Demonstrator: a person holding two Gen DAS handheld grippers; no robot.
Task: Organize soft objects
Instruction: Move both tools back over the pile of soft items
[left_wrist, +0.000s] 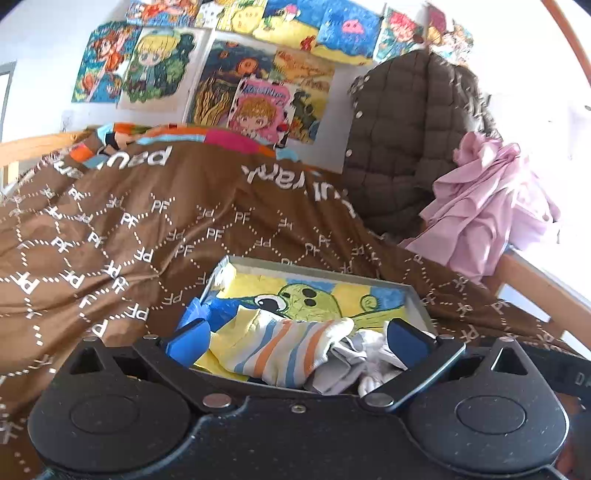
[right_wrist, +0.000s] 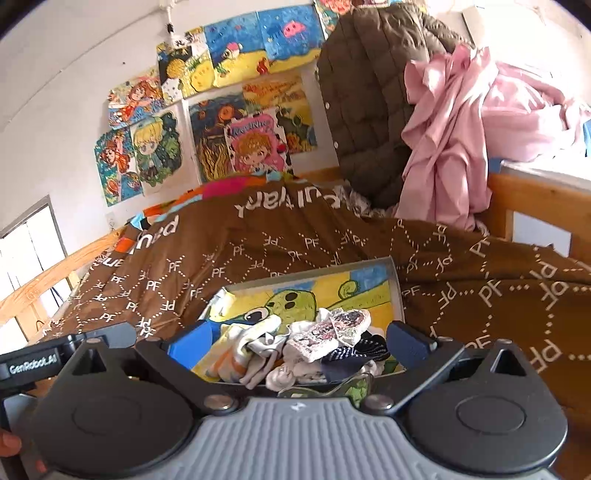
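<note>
Hovering both claws wide apart and empty, left claw (left_wrist: 297, 338) and right claw (right_wrist: 299, 338), we see the socks (right_wrist: 314, 347) piled in the shallow box (left_wrist: 317, 267) on the bed's brown blanket (left_wrist: 147, 229), gathered there for tidiness.

both grippers look alike: black bodies with two round discs, silver screws and blue finger pads. left gripper (left_wrist: 297, 341) has a plain black centre; right gripper (right_wrist: 297, 339) gets a ribbed grey panel (tiny logo on it).
</note>
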